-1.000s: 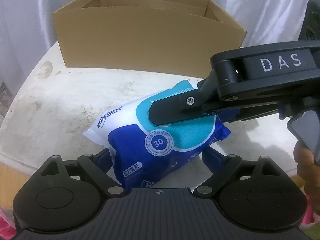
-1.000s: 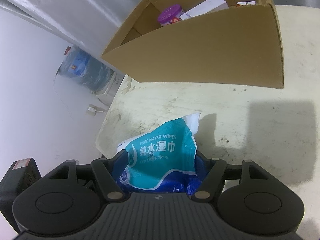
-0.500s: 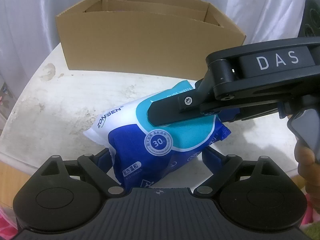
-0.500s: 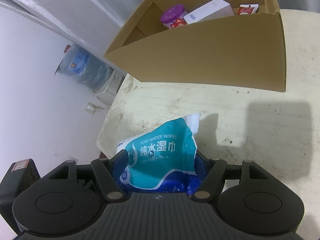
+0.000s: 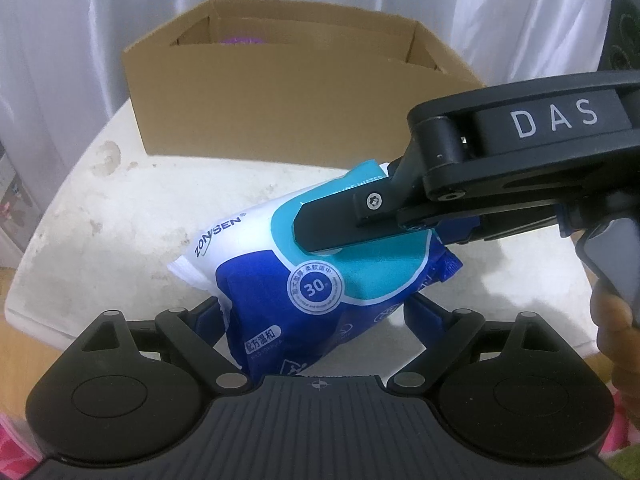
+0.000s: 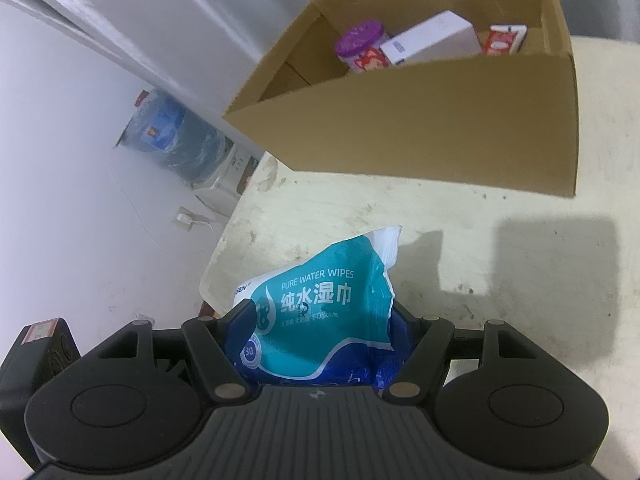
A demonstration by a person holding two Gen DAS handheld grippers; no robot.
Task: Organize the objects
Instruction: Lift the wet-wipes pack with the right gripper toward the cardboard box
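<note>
While both views have climbed, the wipes pack [image 5: 304, 292] hangs above the surface [image 5: 120, 220], right tongs [image 6: 320, 312] clenched on it, left tongs [image 5: 316, 316] straddling it, grip unconfirmed. At twelve o'clock the box [image 6: 420, 128] interior now shows; deposit looks imminent.

Pack of wet wipes [image 5: 320, 280], soft film pouch in blue, teal and white, printed "ZONSEN" and "PURE WATER WIPES"; tilted, at lower centre of both views, apparently raised off the white tabletop. Open cardboard box [image 6: 460, 128], upper right of the right wrist view, upper centre of the left; inside: a purple-lidded jar [image 6: 360, 46], a white carton [image 6: 432, 40], a red-and-white packet [image 6: 504, 38].
</note>
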